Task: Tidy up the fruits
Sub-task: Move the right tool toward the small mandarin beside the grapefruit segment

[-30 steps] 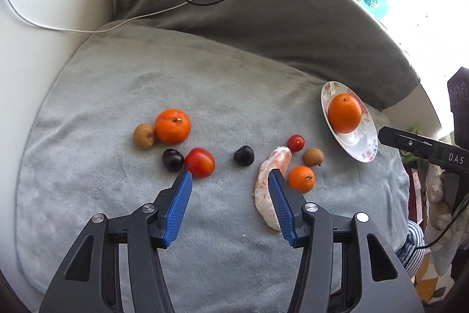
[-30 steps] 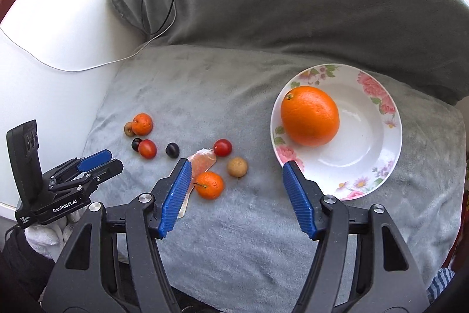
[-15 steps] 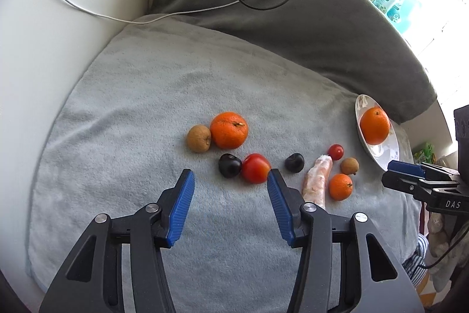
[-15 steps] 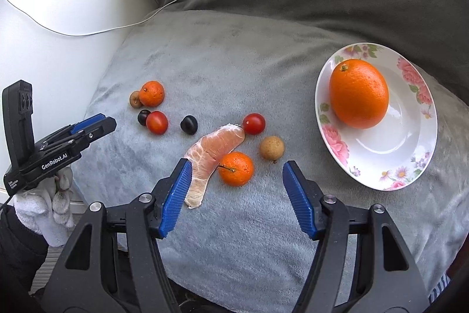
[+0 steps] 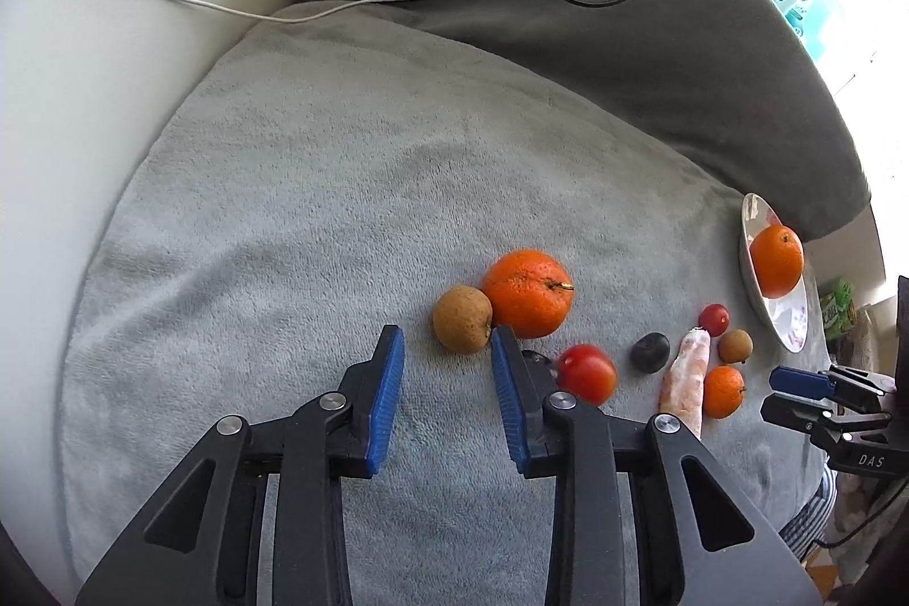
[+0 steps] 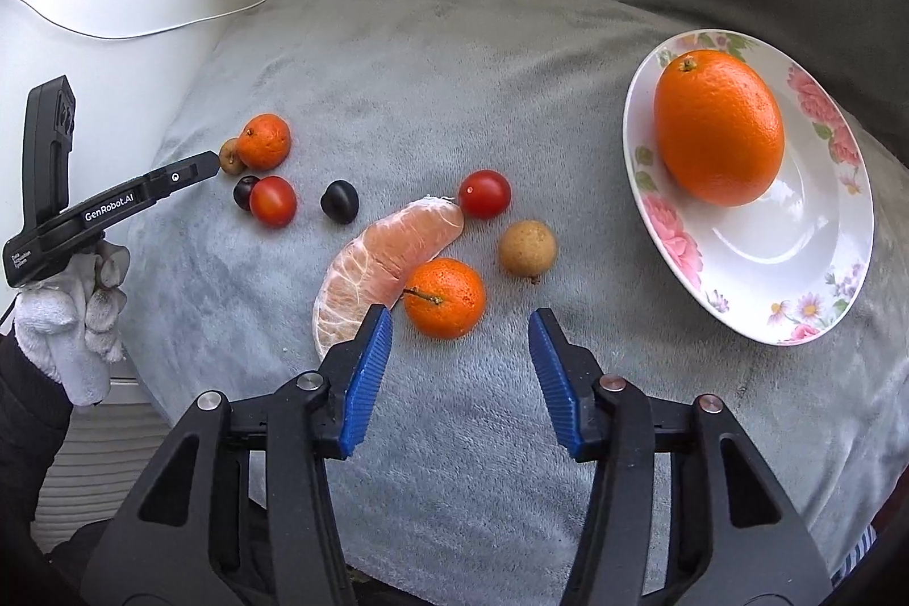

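While both grippers hover with fingers wide and empty, the right gripper [image 6: 460,322] sits just short of a mandarin [image 6: 445,297] and the left gripper [image 5: 446,350] near a longan [image 5: 461,319]. Beyond, tomatoes, plums and a pomelo segment [image 6: 386,259] lie loose on the blanket [image 6: 454,66]. Only one orange [image 6: 718,126] sits on the plate [image 6: 795,265], so I judge most sorting remains.

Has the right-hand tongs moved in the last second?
Yes. The right tongs have come forward and leftward: the small stemmed tangerine now sits just beyond them, and the white floral plate lies further right.
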